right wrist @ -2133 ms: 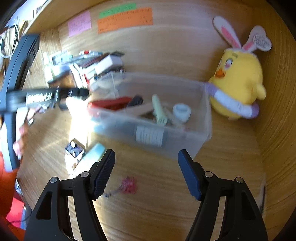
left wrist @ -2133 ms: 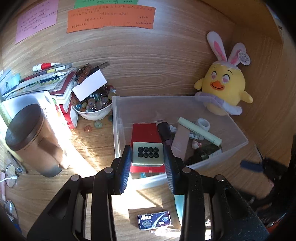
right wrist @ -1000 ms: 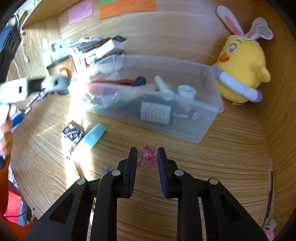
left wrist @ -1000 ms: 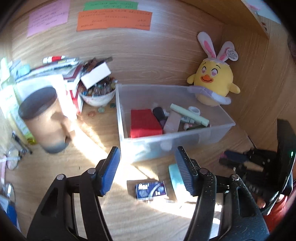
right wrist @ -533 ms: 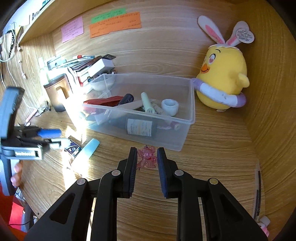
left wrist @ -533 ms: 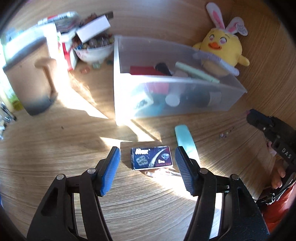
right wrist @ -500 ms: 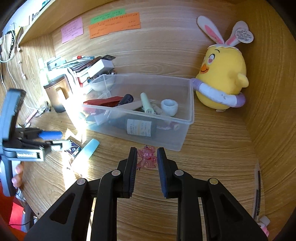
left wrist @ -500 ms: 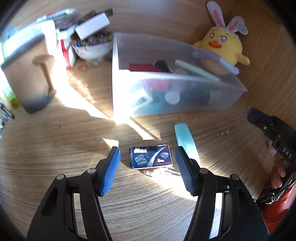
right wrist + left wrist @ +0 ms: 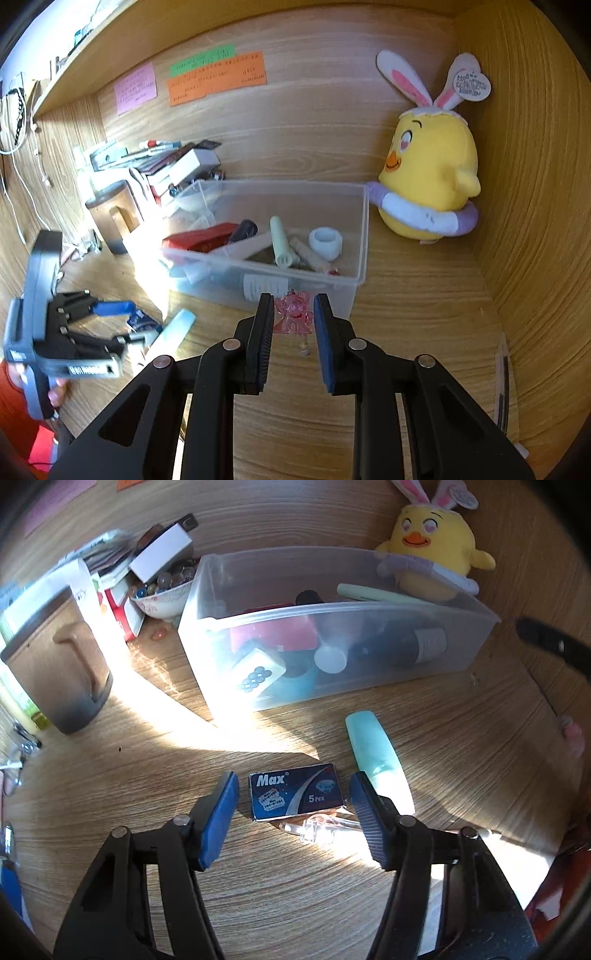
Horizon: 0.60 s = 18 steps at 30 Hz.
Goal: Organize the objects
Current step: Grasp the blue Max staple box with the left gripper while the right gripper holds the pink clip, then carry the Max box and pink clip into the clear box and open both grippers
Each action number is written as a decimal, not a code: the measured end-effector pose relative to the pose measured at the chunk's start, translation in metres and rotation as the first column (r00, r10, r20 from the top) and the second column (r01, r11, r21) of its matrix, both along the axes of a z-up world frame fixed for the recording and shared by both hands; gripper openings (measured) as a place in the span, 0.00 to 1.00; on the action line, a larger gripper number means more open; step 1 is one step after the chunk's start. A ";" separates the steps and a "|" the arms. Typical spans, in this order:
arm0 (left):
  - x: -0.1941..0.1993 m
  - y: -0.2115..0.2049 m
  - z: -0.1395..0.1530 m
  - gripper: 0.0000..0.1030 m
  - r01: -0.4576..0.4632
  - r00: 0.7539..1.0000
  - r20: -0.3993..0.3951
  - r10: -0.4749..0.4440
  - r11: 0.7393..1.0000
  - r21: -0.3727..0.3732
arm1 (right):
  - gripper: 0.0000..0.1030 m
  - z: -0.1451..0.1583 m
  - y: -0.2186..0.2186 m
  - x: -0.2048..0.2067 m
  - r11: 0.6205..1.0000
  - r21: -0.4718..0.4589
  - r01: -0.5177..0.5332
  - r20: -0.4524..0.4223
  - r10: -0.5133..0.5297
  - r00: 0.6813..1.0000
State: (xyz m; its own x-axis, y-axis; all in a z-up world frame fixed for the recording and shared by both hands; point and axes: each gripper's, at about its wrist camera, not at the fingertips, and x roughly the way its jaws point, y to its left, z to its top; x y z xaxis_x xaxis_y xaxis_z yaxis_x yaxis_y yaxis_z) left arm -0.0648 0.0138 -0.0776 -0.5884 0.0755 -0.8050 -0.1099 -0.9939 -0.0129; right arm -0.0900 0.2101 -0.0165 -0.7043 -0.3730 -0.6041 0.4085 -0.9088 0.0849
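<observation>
A clear plastic bin (image 9: pixel 476 605) on the wooden desk holds a red box, a tile with dots, a bottle and other small items; it also shows in the right wrist view (image 9: pixel 364 221). My left gripper (image 9: pixel 293 797) is open, its jaws on either side of a dark blue "Max" box (image 9: pixel 295 792) lying on the desk. A mint green case (image 9: pixel 378 757) lies just right of the box. My right gripper (image 9: pixel 293 314) is shut on a pink translucent charm (image 9: pixel 293 314), held above the desk in front of the bin.
A yellow chick plush (image 9: pixel 428 177) stands right of the bin. A brown lidded mug (image 9: pixel 55 664), a bowl of marbles (image 9: pixel 162 590) and stacked books (image 9: pixel 166 162) are left of it. A clear small item (image 9: pixel 321 829) lies by the blue box.
My left gripper dropped the dotted tile in the bin, drew back and came down around the blue box. My right gripper closed on the pink charm and lifted it.
</observation>
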 end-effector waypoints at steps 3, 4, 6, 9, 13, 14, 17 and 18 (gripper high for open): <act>0.001 -0.001 0.001 0.47 0.006 1.000 -0.004 -0.006 1.000 0.008 | 0.19 0.005 -0.004 -0.001 1.000 -0.010 -0.006 -0.011 0.006 1.000; 0.001 -0.002 0.001 0.47 0.004 1.000 -0.005 -0.004 1.000 0.012 | 0.19 0.006 -0.005 -0.001 1.000 -0.012 -0.008 -0.014 0.008 1.000; 0.001 -0.004 0.003 0.47 0.002 1.000 -0.010 -0.002 1.000 0.023 | 0.19 0.009 -0.007 -0.002 1.000 -0.017 -0.014 -0.022 0.014 1.000; 0.003 -0.007 0.013 0.47 -0.005 0.999 -0.037 0.007 0.999 0.050 | 0.19 0.015 -0.012 -0.003 1.000 -0.021 -0.021 -0.039 0.020 0.999; 0.006 -0.006 0.031 0.47 0.000 0.996 -0.091 0.005 0.998 0.055 | 0.19 0.025 -0.016 -0.005 0.999 -0.027 -0.025 -0.065 0.023 0.998; 0.008 -0.006 0.039 0.47 0.003 0.994 -0.111 0.004 0.998 0.062 | 0.19 0.027 -0.017 -0.006 0.999 -0.029 -0.026 -0.071 0.024 0.997; 0.009 -0.006 0.055 0.47 0.016 0.989 -0.151 -0.002 0.996 0.086 | 0.19 0.035 -0.019 -0.009 0.999 -0.035 -0.027 -0.090 0.024 0.996; 0.009 -0.006 0.061 0.47 0.019 0.986 -0.165 -0.003 0.995 0.093 | 0.19 0.037 -0.020 -0.010 0.999 -0.038 -0.028 -0.095 0.024 0.995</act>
